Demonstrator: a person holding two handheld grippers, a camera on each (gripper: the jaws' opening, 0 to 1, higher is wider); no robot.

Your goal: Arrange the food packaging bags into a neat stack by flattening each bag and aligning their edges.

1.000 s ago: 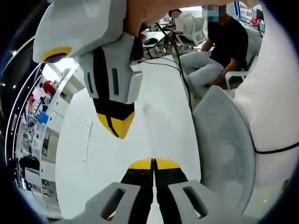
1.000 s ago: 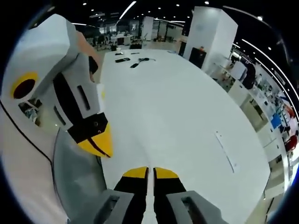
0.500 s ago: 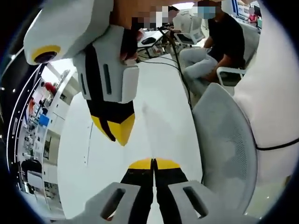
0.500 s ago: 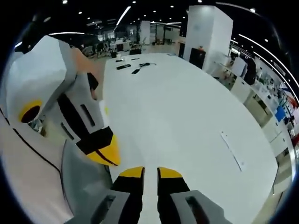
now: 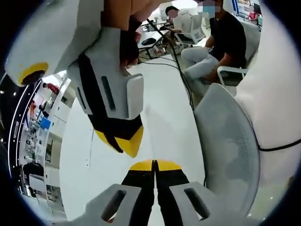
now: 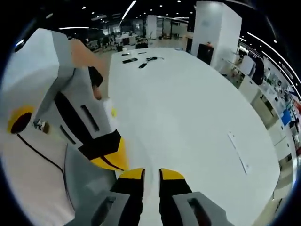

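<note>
Both grippers hover over a bare white desk (image 6: 188, 108), and no food packaging bag can be made out on the stretch of desk that the two views take in, so where the bags lie cannot be told. In the left gripper view the left gripper (image 5: 154, 165) has its yellow-tipped jaws pressed together with no gap and nothing between them; the right gripper (image 5: 123, 141) reaches in from above, close in front of it. In the right gripper view the right gripper (image 6: 151, 174) shows its jaws slightly spread, a narrow strip of desk visible between them, holding nothing, while the left gripper (image 6: 109, 160) sits just beside it at the left. A grey mesh chair (image 5: 230, 146) stands at the desk edge, a seated person (image 5: 221, 42) lies beyond, and small dark items (image 6: 136, 59) rest at the far end of the desk. By my reading the task is at a between-steps or starting point: neither gripper is engaged. The next move calls for bringing the bags into view and opening a gripper to take a bag's edge.
</note>
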